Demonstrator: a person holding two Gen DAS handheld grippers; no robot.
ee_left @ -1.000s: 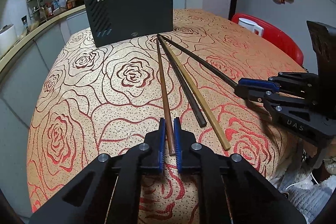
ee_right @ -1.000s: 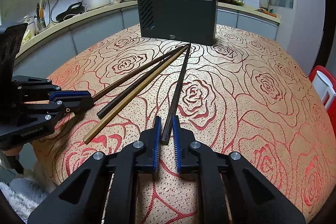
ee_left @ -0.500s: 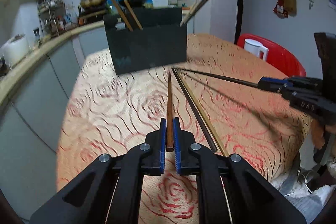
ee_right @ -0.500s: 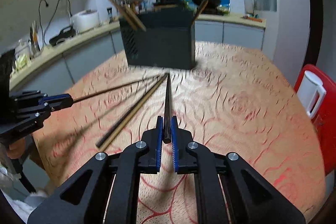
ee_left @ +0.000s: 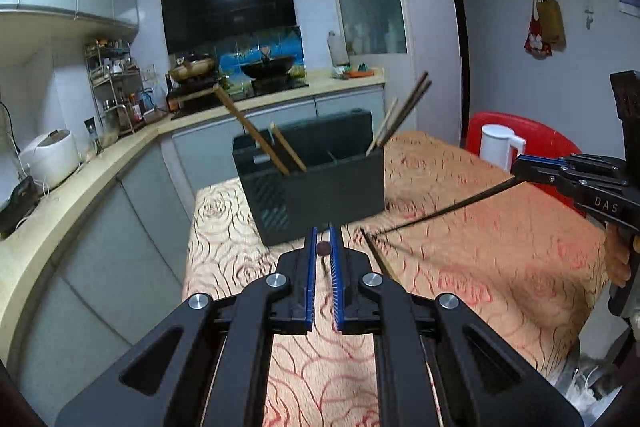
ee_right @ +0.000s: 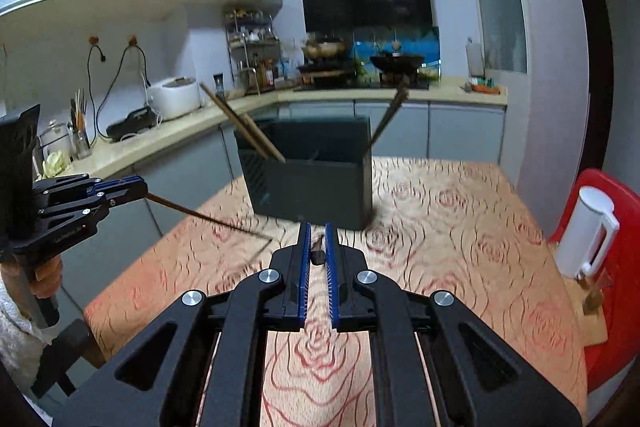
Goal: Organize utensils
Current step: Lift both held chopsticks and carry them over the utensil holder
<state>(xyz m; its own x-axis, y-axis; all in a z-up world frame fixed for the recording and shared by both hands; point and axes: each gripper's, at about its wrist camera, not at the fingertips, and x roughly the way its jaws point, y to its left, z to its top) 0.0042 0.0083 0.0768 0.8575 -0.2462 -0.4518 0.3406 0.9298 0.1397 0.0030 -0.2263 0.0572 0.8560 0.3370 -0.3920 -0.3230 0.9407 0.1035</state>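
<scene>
Both tongs now lifted off worktop [ee_left: 500,259], each carrying one chopstick. Left tongs [ee_left: 323,251] clamped on brown chopstick [ee_right: 208,217], right tongs [ee_right: 316,251] clamped on dark chopstick [ee_left: 448,209], both gripped at thick end, tips hanging toward holder [ee_left: 320,195]. Others left on cloth. Light, stiff, slippery sticks; likely to pivot when held so near one end.

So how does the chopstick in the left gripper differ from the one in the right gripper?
The reddish-brown wooden chopstick in the left gripper is lighter and warmer in colour; the near-black chopstick in the right gripper is darker. In each other's views, the brown one slants down to the right, the black one down to the left. Both are clamped at one end, off the rose-patterned tablecloth.
</scene>
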